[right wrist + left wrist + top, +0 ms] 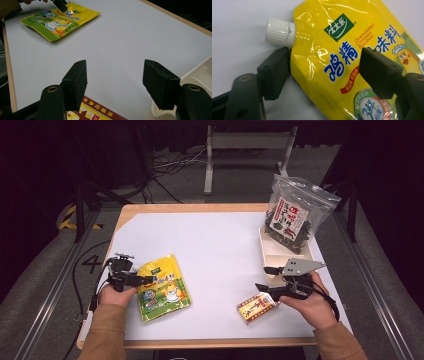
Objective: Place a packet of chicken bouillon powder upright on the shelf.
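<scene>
A yellow chicken-bouillon pouch with a white screw cap lies flat on the white table top at the front left. My left gripper reaches over its upper end; in the left gripper view one jaw rests against the pouch's edge just under the cap and the other hovers over the printed face, with a wide gap between them. My right gripper stands open at the front right with nothing between its fingers. A small red and yellow box lies just under it.
A white tray sits at the right edge with a clear bag of dark dried food standing in its far end. The tray's rim is close beside my right jaw. The table's wooden edge borders the white sheet.
</scene>
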`<state>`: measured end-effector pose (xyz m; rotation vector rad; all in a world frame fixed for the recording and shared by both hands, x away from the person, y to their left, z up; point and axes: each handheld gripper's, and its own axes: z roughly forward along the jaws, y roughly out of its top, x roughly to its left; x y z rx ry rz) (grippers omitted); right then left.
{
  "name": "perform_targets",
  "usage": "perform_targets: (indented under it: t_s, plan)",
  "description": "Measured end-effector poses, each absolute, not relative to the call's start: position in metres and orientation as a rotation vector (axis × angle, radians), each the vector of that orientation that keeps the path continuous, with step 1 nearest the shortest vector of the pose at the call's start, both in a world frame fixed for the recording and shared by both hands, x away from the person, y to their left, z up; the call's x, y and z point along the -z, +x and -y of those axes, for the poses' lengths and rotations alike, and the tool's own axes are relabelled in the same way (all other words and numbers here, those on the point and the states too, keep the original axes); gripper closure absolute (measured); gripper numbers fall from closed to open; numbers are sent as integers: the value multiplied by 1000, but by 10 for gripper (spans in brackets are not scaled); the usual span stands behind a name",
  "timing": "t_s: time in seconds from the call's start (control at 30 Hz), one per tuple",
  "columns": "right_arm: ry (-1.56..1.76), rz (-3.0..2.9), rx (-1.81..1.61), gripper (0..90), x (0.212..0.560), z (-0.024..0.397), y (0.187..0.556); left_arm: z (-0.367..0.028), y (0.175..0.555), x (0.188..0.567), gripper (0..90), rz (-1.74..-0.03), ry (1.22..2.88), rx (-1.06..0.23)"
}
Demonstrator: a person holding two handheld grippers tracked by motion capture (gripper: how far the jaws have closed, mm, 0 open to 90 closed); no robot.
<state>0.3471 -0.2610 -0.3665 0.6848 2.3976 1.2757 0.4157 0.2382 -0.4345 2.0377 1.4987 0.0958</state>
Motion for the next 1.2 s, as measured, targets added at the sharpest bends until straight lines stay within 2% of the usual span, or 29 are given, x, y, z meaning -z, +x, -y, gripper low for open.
perform_targets:
  t_s: [0.17,0.63,0.77,1.0,1.2]
  plan:
    - [684,-2406,-1273,362,368,259,347,-232,413,434,402,-1520,2084,-182]
    - [681,-2420,-1276,360,369,255,347,-232,410,435,583,-1565,2040,-217]
    - [678,-2424,-1275,360,370,254,348,-232,409,435,624,-1572,2020,-207]
    - [683,-2431,-1281,366,372,253,348,-233,409,437,754,-1517,1978,-84]
    - [691,-2429,-1291,376,372,255,348,-231,407,434,803,-1463,2000,-118]
